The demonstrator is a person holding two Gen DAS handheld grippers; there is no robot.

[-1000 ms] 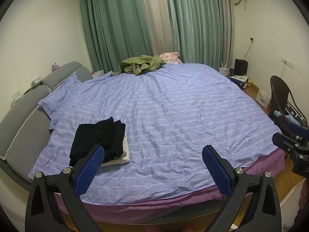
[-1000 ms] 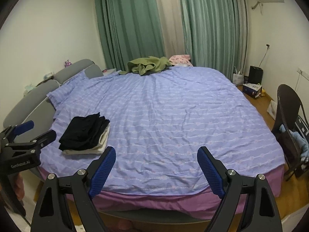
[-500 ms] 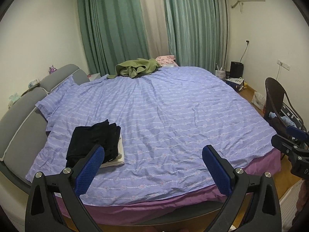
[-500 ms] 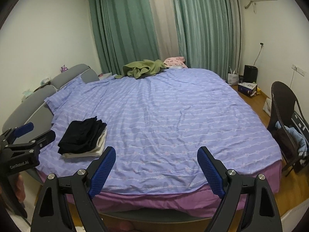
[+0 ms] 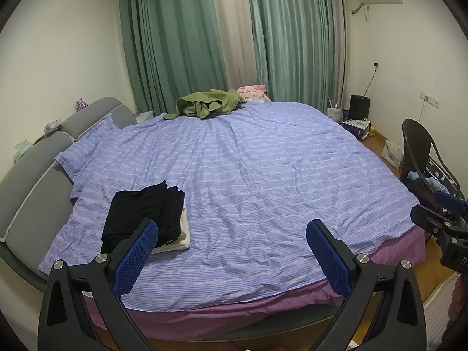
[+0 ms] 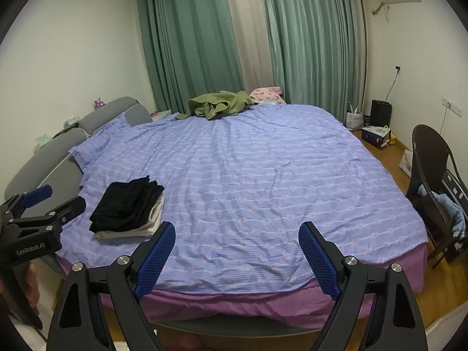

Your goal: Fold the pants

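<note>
Lilac striped cotton bedding covers the wide bed, which fills both wrist views and lies bare across its middle. At its far edge, by the green curtains, sits a crumpled olive-green garment with a small pink patterned cloth beside it. Near the bed's front left corner rests a neat stack of folded black pants on a folded cream piece. That stack looks finished, so the work seems to stand between garments. Both tools hang off the near edge of the bed, touching nothing. The left gripper has its blue-padded fingers spread wide and empty; the right gripper likewise, wide apart with nothing between. Next would likely be fetching another unfolded pair, perhaps from the dark wicker chair holding bluish cloth, and spreading it flat on the bare bedding.
</note>
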